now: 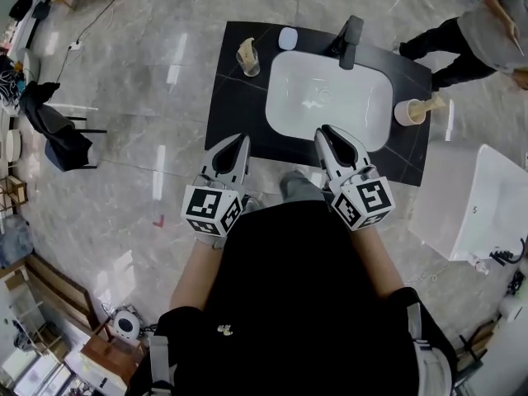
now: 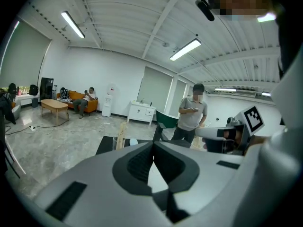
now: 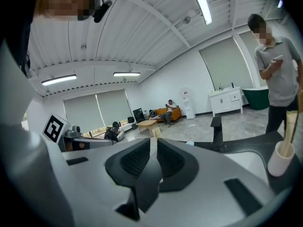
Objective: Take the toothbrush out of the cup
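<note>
Two cups stand on the black counter, one on each side of the white basin. A glass cup sits by the far left corner with a pale handle leaning in it. A white cup sits just right of the basin, and the toothbrush in it tilts outward over the rim. Both look like brushes to us, and the task does not say which cup is meant.

Our left gripper and right gripper hang over the near edge of the counter, side by side and well apart from either cup. Each has its jaws clenched together on nothing; the left gripper view and the right gripper view both show bare dark pads meeting.

We judge that the step in hand is the approach, and the white cup lies nearer our right gripper. To do it well we should part those jaws before we reach the cup, not above it. We should come in from the basin side and meet the handle above the rim, where it is clear of the cup wall. The pads should close across the flat of the handle so it cannot twist.

The cup looks light, so a sideways pull may tip it. We should draw the brush out along its own lean. A bystander stands beyond that corner, so we should keep the lift short.
</note>
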`<state>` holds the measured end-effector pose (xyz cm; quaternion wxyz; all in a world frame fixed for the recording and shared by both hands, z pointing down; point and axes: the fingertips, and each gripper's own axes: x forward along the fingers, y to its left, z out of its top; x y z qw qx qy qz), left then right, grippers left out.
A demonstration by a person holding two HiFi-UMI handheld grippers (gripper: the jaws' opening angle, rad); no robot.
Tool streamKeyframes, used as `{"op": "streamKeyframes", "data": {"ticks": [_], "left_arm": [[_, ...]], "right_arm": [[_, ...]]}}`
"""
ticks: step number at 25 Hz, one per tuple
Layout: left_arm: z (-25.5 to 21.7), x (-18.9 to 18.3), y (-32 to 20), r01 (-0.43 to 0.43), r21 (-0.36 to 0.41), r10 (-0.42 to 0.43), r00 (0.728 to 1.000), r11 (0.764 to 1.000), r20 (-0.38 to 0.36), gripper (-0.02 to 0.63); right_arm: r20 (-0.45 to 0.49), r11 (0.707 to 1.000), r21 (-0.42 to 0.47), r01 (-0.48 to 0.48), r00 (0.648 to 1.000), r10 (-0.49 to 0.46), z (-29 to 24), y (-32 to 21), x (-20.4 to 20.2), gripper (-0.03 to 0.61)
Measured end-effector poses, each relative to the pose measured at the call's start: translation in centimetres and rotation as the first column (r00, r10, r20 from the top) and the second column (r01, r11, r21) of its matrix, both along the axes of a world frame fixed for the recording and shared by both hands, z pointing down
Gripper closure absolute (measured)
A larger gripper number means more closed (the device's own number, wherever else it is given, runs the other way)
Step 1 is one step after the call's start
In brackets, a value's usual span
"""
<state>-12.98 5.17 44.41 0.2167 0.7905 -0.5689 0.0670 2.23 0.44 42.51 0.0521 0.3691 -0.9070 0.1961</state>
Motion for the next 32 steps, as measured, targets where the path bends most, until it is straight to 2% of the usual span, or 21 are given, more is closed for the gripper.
{"op": "streamKeyframes", "data": {"ticks": [8, 17, 24, 32], "left_arm": [[-0.4, 3.1, -4.6, 0.067, -0.012, -0.067, 0.997, 0.998, 0.029, 0.591], [0.1, 4.7, -7.1, 0.084, -0.028, -0.082, 0.995, 0.996, 0.056, 0.591], [0.2, 4.2, -8.0, 0.065, -0.031, -0.063, 0.997, 0.997, 0.052, 0.591], [0.9, 1.8, -9.0, 0.012, -0.032, -0.010, 0.999, 0.999, 0.049, 0.591]], "right_arm": [[0.031, 0.999, -0.025, 0.047, 0.998, -0.046, 0.7, -5.2, 3.4, 0.515], [0.045, 0.998, -0.042, 0.053, 0.998, -0.051, 1.4, -7.5, 5.2, 0.515], [0.036, 0.999, -0.043, 0.026, 0.999, -0.024, 1.2, -7.9, 5.2, 0.515], [0.005, 0.998, -0.039, -0.049, 0.999, 0.049, 0.6, -7.5, 4.1, 0.515]]}}
